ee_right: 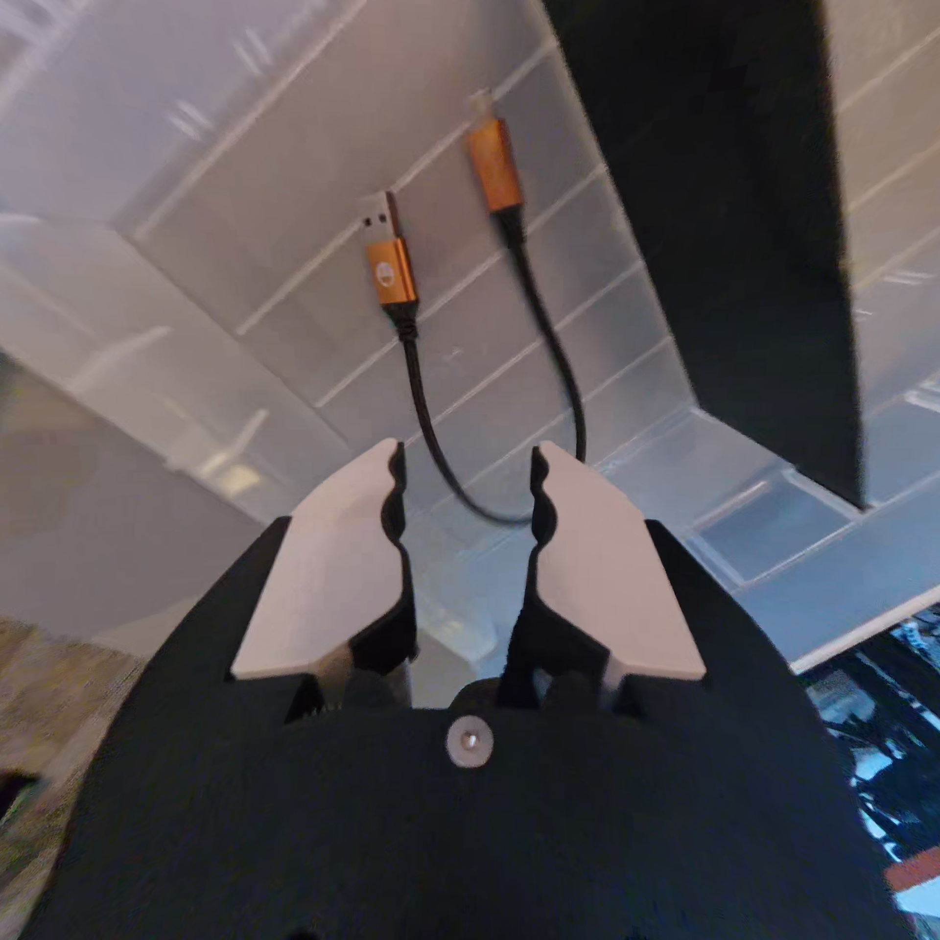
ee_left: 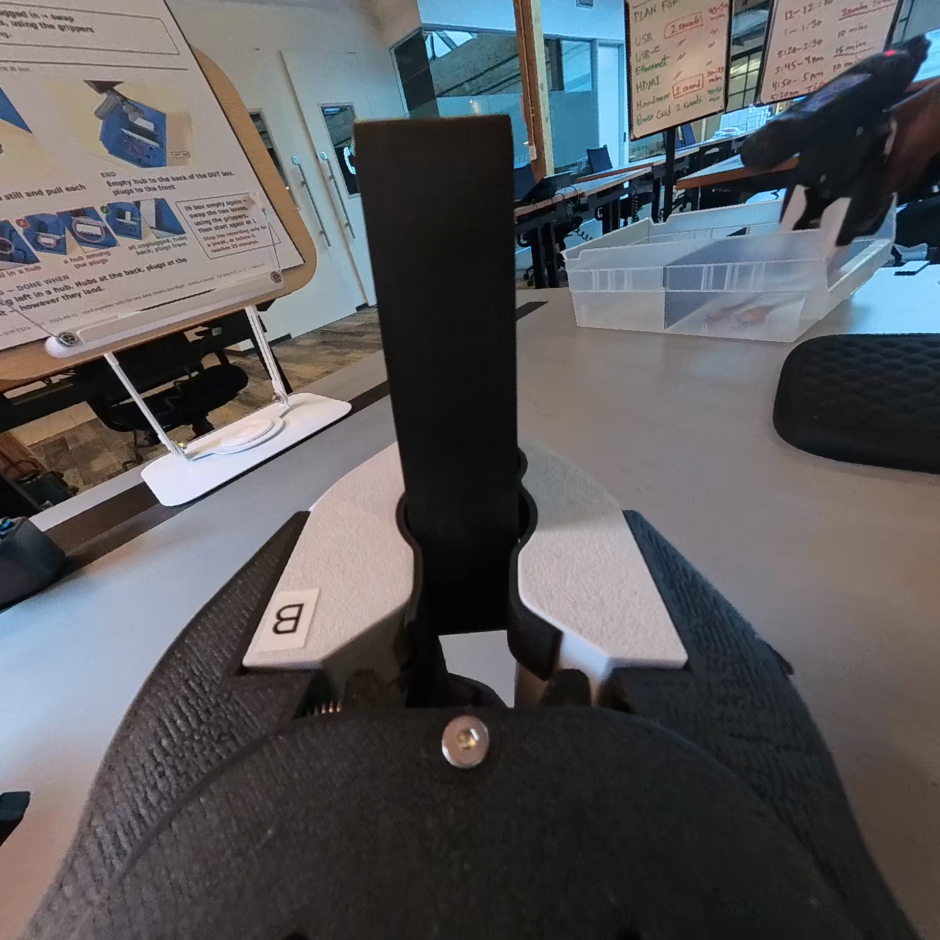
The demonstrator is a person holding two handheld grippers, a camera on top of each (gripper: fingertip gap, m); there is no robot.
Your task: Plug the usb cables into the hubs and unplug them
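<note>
My left gripper (ee_left: pixel 460 488) is shut on a long black hub (ee_left: pixel 437 254) and holds it upright above the grey table (ee_left: pixel 636 483). My right gripper (ee_right: pixel 468 458) is open and empty. It hovers inside a clear plastic bin (ee_right: pixel 203 152), just above a short black USB cable (ee_right: pixel 422 397) that lies on the bin floor. The cable has an orange USB plug (ee_right: pixel 391 274) at one end and a second orange plug (ee_right: pixel 496 168) at the other. In the left wrist view the right gripper (ee_left: pixel 829 224) reaches into the bin (ee_left: pixel 636 290) at the far right.
A black divider (ee_right: pixel 712 203) stands in the bin right of the cable. An instruction sheet on a white stand (ee_left: pixel 127 178) is at the left. A black mat (ee_left: pixel 864 397) lies at the right. Handwritten sheets (ee_left: pixel 676 66) hang behind. Left tips to right tips: about 55 cm.
</note>
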